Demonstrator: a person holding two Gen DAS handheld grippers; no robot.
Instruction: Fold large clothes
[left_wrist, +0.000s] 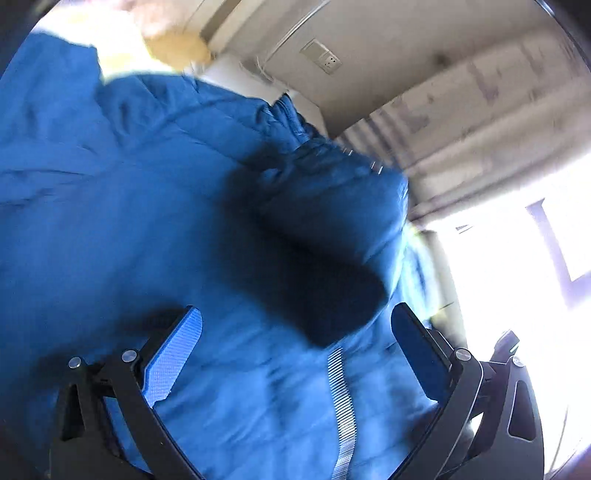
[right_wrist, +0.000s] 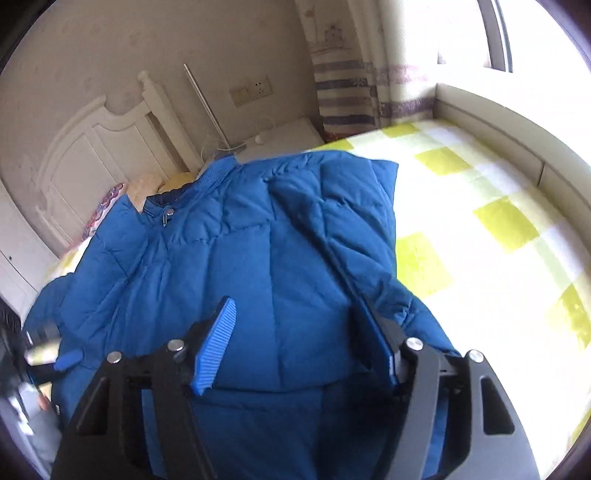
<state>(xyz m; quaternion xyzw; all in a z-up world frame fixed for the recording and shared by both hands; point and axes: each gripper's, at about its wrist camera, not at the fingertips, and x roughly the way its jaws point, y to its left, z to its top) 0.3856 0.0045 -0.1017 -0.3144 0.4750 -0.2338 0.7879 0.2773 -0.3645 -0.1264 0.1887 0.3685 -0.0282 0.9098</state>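
A blue quilted down jacket lies spread on a bed, collar and zipper pull toward the headboard. One side is folded over the body. My right gripper is open, jaws wide apart just above the jacket's lower part. In the left wrist view the same jacket fills the frame, blurred, with its silver zipper running between the jaws. My left gripper is open, close over the fabric, holding nothing.
The bed has a yellow-green and white checked sheet. A white headboard, a white nightstand, a wall socket and a striped curtain stand behind. A bright window is at the side.
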